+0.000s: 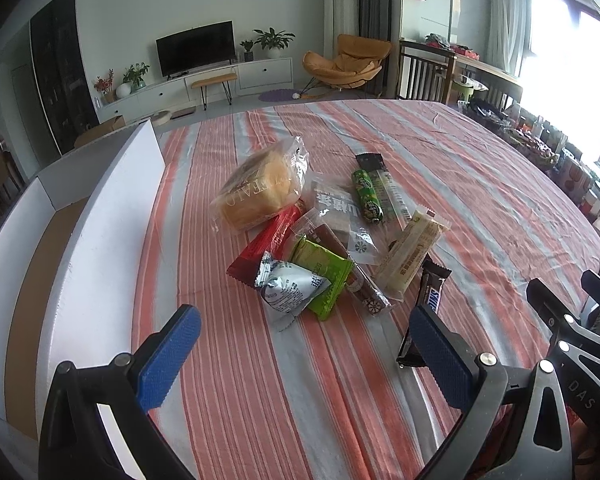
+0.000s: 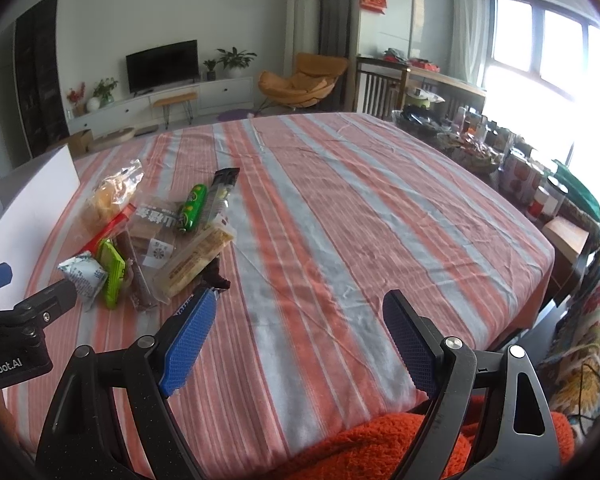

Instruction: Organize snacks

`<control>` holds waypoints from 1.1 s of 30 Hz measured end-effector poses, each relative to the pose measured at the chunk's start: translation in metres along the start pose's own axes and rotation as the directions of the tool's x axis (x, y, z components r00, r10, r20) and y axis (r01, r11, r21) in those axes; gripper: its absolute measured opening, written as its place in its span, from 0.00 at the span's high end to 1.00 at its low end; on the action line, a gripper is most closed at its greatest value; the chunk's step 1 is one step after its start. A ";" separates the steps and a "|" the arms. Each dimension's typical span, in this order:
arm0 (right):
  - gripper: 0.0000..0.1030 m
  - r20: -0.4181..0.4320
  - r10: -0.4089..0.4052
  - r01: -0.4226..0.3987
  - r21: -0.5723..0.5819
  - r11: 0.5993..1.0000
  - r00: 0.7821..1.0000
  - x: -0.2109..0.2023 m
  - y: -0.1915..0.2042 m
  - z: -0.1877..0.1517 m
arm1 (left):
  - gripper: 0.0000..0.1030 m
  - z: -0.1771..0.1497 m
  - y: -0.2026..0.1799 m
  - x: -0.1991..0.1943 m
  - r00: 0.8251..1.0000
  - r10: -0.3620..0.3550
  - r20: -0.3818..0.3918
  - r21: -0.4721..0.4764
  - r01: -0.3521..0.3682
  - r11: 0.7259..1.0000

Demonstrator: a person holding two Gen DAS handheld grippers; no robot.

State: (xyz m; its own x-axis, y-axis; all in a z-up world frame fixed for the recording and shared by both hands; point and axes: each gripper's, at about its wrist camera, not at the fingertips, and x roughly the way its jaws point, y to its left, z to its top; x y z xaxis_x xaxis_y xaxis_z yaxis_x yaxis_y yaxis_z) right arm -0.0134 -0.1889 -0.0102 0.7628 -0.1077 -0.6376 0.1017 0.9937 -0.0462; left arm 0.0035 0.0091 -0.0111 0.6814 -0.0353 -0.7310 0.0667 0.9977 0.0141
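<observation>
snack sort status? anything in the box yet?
Done: nothing visible. The white box shows only bare cardboard floor in the part in view.
In hand: nothing. The left gripper and right gripper are both open and empty above the striped tablecloth.
Left: the whole pile, including the bread bag, green packet and Snickers bar.

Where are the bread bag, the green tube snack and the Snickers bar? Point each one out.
bread bag (image 1: pixel 260 188): left wrist view, on the loaf's middle.
green tube snack (image 1: pixel 366 198): left wrist view, mid-length of the tube.
Snickers bar (image 1: pixel 432 290): left wrist view, on the wrapper's upper part.
</observation>
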 end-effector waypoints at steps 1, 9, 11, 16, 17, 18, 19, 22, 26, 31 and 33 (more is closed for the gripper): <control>0.15 0.000 0.000 0.000 0.000 1.000 1.000 0.000 0.000 0.000 | 0.00 0.000 0.000 0.000 1.000 -0.001 0.000 -0.002 0.001 1.000; 0.15 0.000 0.001 -0.001 -0.001 1.000 1.000 0.000 0.001 0.000 | 0.00 0.001 0.004 0.001 1.000 -0.004 -0.003 -0.018 0.004 1.000; 0.15 0.000 0.000 0.000 -0.001 1.000 1.000 0.000 0.001 0.000 | 0.00 0.001 0.004 0.002 1.000 -0.005 -0.005 -0.021 0.005 1.000; 0.15 0.000 0.001 -0.001 -0.001 1.000 1.000 0.000 0.001 0.000 | 0.00 0.001 0.004 0.001 1.000 -0.007 -0.006 -0.021 0.007 1.000; 0.15 0.000 0.001 -0.001 -0.001 1.000 1.000 0.000 0.001 0.000 | 0.00 0.001 0.003 0.001 1.000 -0.008 -0.007 -0.021 0.007 1.000; 0.15 0.000 0.001 -0.001 -0.001 1.000 1.000 0.000 0.001 0.000 | 0.00 0.001 0.004 0.001 1.000 -0.007 -0.006 -0.021 0.007 1.000; 0.15 0.000 0.000 0.000 -0.001 1.000 1.000 0.000 0.001 0.000 | 0.00 0.001 0.004 0.001 1.000 -0.007 -0.006 -0.021 0.007 1.000; 0.15 0.000 0.001 -0.001 0.000 1.000 1.000 0.000 0.001 0.000 | 0.00 0.001 0.003 0.001 1.000 -0.008 -0.006 -0.022 0.007 1.000; 0.15 0.000 0.001 -0.001 -0.001 1.000 1.000 0.000 0.001 0.000 | 0.00 0.000 0.003 0.002 1.000 -0.011 -0.009 -0.025 0.010 1.000; 0.15 0.000 0.001 -0.001 0.000 1.000 1.000 0.000 0.000 0.000 | 0.00 0.000 0.002 0.003 1.000 -0.011 -0.010 -0.027 0.011 1.000; 0.15 0.000 0.001 -0.001 0.000 1.000 1.000 0.000 0.000 0.000 | 0.00 0.000 0.003 0.002 1.000 -0.012 -0.009 -0.028 0.012 1.000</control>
State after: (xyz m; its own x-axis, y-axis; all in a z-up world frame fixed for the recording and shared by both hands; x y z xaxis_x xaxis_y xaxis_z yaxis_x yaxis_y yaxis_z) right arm -0.0132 -0.1885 -0.0102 0.7631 -0.1065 -0.6375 0.1006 0.9939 -0.0456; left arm 0.0054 0.0119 -0.0129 0.6742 -0.0468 -0.7370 0.0547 0.9984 -0.0134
